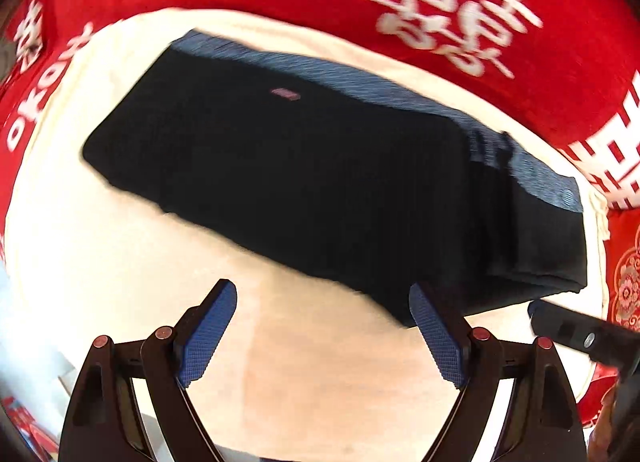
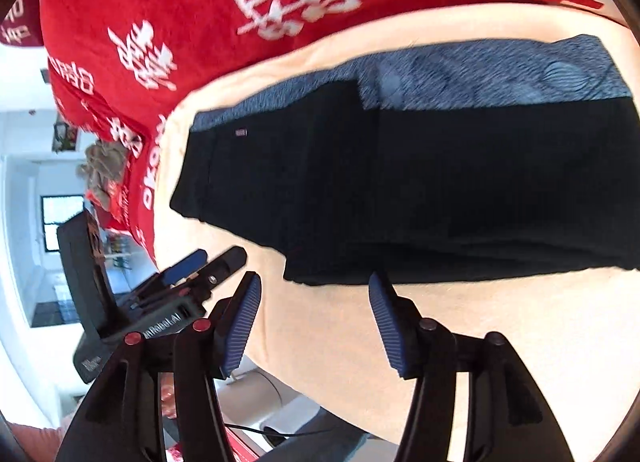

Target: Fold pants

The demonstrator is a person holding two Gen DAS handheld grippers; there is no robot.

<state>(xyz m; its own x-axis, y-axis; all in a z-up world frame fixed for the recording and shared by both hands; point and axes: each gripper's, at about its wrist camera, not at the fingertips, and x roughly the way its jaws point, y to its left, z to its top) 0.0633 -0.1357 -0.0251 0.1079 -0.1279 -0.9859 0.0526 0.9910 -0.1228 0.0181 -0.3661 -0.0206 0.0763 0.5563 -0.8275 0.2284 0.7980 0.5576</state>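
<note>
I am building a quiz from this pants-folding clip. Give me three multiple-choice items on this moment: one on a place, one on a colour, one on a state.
1. The pants lie on:
A. a cream cloth
B. bare wood
C. a chair

2. The band along the pants' far edge is:
A. yellow
B. blue-grey
C. white

3. The tongs of both grippers are:
A. shut on the pants
B. open and empty
C. shut on the cloth

Answers: 1 A, the cream cloth shows all round the pants; 2 B, the band is blue-grey beside black fabric; 3 B, the left gripper and the right gripper stand spread with nothing between them.
</note>
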